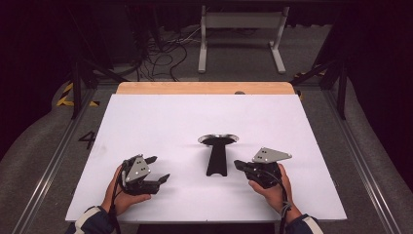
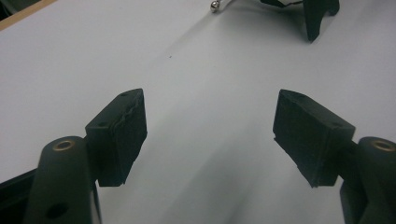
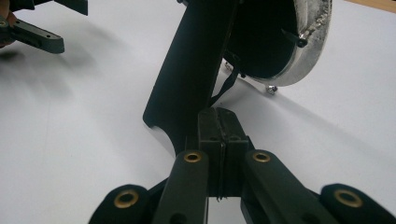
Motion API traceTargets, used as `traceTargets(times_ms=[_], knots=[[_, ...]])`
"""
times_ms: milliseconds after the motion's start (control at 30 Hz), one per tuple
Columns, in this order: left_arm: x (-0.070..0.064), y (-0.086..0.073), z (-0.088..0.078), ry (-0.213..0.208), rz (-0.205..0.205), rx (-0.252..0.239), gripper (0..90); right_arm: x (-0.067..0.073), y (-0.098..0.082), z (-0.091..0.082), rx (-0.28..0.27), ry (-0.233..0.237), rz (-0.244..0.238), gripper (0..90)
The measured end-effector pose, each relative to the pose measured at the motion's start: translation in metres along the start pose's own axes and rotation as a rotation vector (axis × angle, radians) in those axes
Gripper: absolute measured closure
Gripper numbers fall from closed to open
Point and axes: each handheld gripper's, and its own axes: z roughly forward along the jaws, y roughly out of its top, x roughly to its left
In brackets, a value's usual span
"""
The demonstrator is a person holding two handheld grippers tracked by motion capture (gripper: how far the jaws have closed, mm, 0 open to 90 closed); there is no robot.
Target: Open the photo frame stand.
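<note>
A black-handled utensil [image 1: 216, 158] lies in the middle of the white board [image 1: 160, 117], its round metal-rimmed head [image 1: 218, 139] at the far end. My right gripper [image 1: 237, 164] rests on the board just right of the handle's near end. In the right gripper view its jaws [image 3: 218, 116] are pressed together with nothing between them, their tips right beside the handle [image 3: 191, 70] and below the silver rim [image 3: 310, 42]. To the left of the handle my left gripper [image 1: 159, 168] stands open. Bare board lies between its pads [image 2: 210, 130].
The board lies on a wooden table whose far edge [image 1: 204, 87] shows beyond it. The left gripper view has the handle's end [image 2: 315, 18] and a small metal ball [image 2: 215, 6] far ahead. Behind the table, cables and a white frame [image 1: 241, 36] are on the floor.
</note>
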Motion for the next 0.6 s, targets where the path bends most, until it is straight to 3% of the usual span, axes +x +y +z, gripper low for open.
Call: traceTargets(times_ms=[133, 167, 200, 233, 300, 400, 467, 533, 567, 600], knots=[[0.003, 0.000, -0.001, 0.003, -0.014, -0.011, 26.7, 0.002, 0.002, 0.002, 0.001, 0.008, -0.008, 90.0], [0.005, 0.001, -0.001, 0.020, -0.013, -0.014, 28.0, 0.004, 0.003, 0.004, 0.003, 0.012, -0.013, 90.0], [0.005, 0.003, -0.001, 0.027, -0.008, -0.016, 28.0, 0.004, 0.003, 0.004, 0.003, 0.012, -0.013, 90.0], [0.007, 0.014, -0.004, 0.063, 0.035, -0.048, 31.3, 0.006, 0.005, 0.007, 0.006, 0.009, -0.022, 90.0], [0.008, 0.018, -0.005, 0.065, 0.033, -0.066, 31.3, 0.007, 0.005, 0.008, 0.004, 0.005, -0.024, 90.0], [0.012, 0.036, -0.001, 0.055, 0.033, -0.108, 31.4, 0.011, 0.007, 0.009, -0.015, -0.034, -0.024, 90.0], [0.016, 0.049, 0.008, 0.021, -0.006, -0.135, 31.6, 0.013, 0.009, 0.009, -0.031, -0.050, -0.012, 90.0], [0.016, 0.062, 0.018, -0.018, -0.021, -0.159, 32.0, 0.016, 0.011, 0.009, -0.043, -0.054, -0.012, 90.0], [0.014, 0.073, 0.026, -0.041, -0.009, -0.170, 32.2, 0.017, 0.012, 0.011, -0.043, -0.040, -0.012, 90.0], [0.014, 0.073, 0.026, -0.041, -0.009, -0.170, 32.1, 0.017, 0.012, 0.011, -0.043, -0.040, -0.012, 90.0]])
